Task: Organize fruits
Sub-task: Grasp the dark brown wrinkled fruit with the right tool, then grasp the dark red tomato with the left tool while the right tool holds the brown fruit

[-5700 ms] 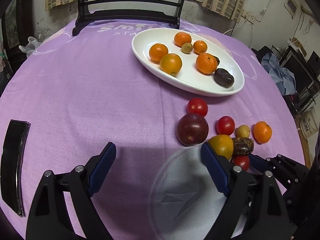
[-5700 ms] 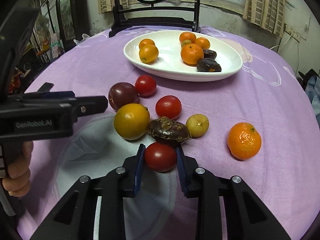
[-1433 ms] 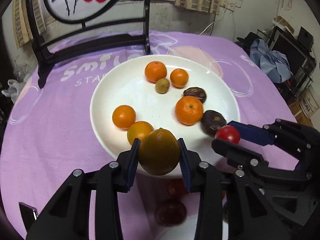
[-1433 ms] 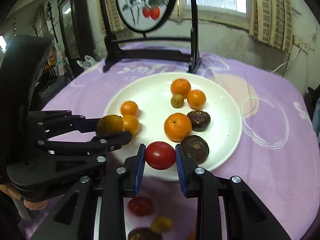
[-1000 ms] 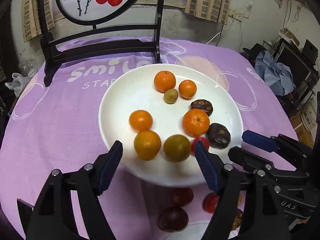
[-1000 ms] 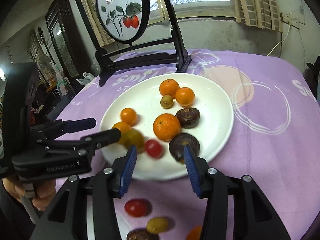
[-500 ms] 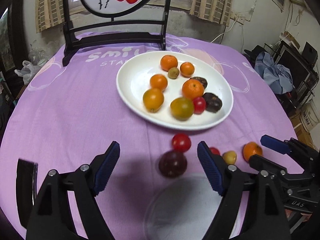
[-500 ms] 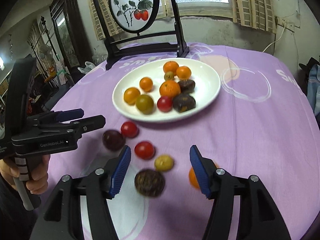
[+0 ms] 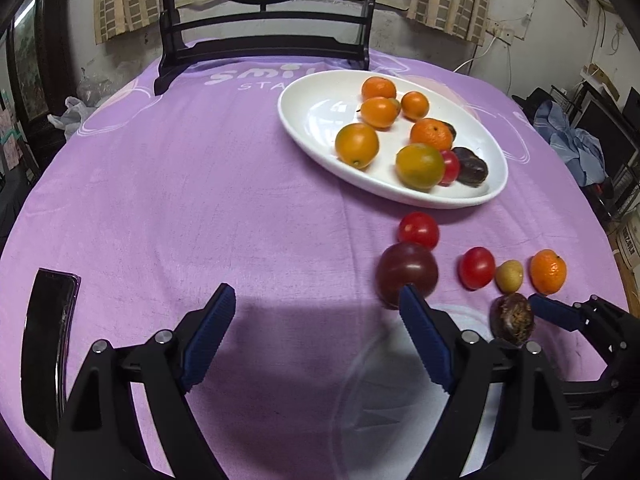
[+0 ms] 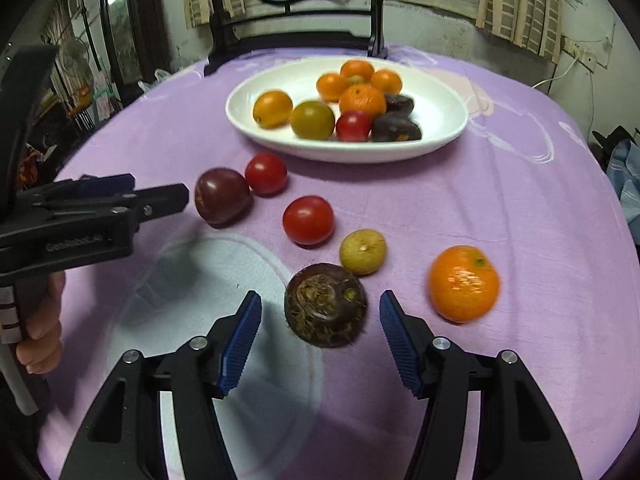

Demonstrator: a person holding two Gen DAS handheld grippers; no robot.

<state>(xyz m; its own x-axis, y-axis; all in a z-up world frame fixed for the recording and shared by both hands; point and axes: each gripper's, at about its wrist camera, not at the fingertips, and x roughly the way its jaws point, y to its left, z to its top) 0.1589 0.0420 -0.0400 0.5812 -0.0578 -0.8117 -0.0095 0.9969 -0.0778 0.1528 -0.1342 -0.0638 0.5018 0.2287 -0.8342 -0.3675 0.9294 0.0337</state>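
A white oval plate holds several oranges, a yellow-green tomato, a red tomato and dark fruits. Loose on the purple cloth lie a dark purple tomato, two red tomatoes, a small yellow fruit, a mandarin and a dark brown fruit. My left gripper is open and empty, its right fingertip just in front of the purple tomato. My right gripper is open, its fingers either side of the dark brown fruit without touching.
A black phone lies at the table's left edge. A dark chair back stands behind the table. A pale round print marks the cloth near me. Clutter and clothes sit off to the right.
Both grippers let go of the yellow-green and red tomatoes onto the plate, opened and drew back. Both have since dropped toward the loose fruits; the right now straddles the dark brown fruit.
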